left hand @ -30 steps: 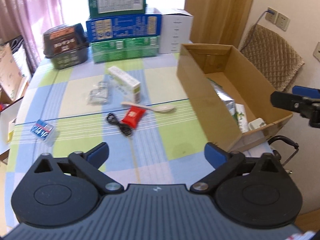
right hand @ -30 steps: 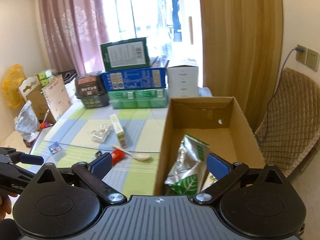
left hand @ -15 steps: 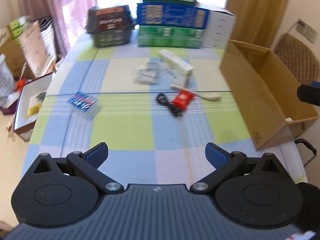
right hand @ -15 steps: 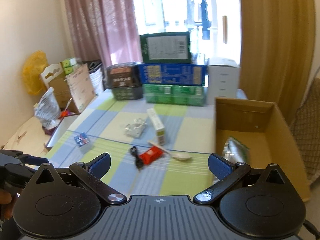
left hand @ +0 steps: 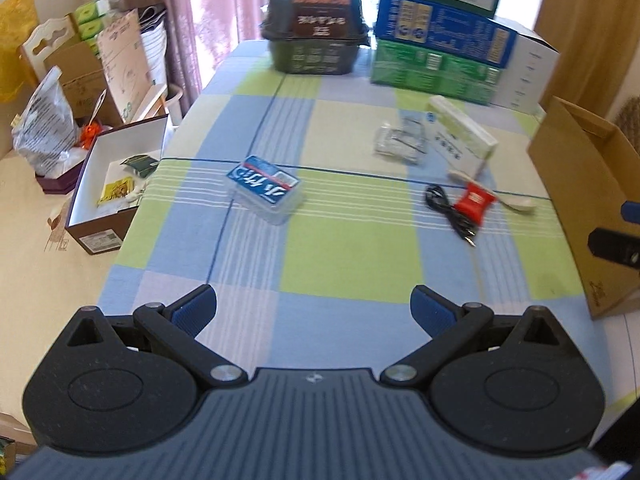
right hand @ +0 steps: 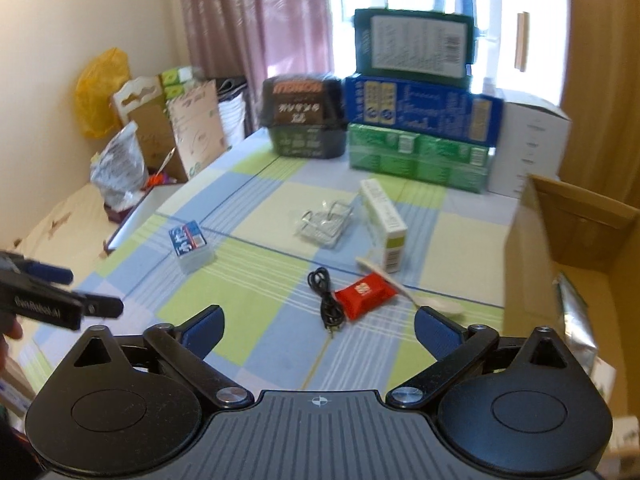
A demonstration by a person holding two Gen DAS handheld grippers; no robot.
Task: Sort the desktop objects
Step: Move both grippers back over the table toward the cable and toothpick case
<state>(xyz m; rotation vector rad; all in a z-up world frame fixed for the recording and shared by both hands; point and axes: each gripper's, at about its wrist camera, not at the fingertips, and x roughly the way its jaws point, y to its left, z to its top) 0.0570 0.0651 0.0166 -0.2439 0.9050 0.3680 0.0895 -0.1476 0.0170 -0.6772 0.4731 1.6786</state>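
Note:
On the checked tablecloth lie a blue-labelled clear card box (left hand: 265,190) (right hand: 189,243), a clear plastic packet (left hand: 401,142) (right hand: 325,222), a white and green carton (left hand: 462,136) (right hand: 384,222), a white spoon (right hand: 408,290), a red sachet (left hand: 475,200) (right hand: 366,294) and a black cable (left hand: 450,214) (right hand: 326,300). My left gripper (left hand: 314,310) hangs open above the near table edge, short of the card box. My right gripper (right hand: 320,330) hovers just short of the cable and sachet, jaws wide but closing, nothing between them. The cardboard box (left hand: 584,200) (right hand: 560,240) stands at the right.
Stacked green, blue and white cartons (left hand: 444,36) (right hand: 416,120) and a dark basket (left hand: 316,36) (right hand: 306,120) line the table's far edge. An open white box (left hand: 108,184), bags and cardboard sit beside the table on the left. A foil pouch (right hand: 574,316) lies inside the cardboard box.
Both views have swung left, away from the cardboard box and toward the loose items. The right gripper has dropped closer to the cable and sachet, and its jaws have narrowed slightly.

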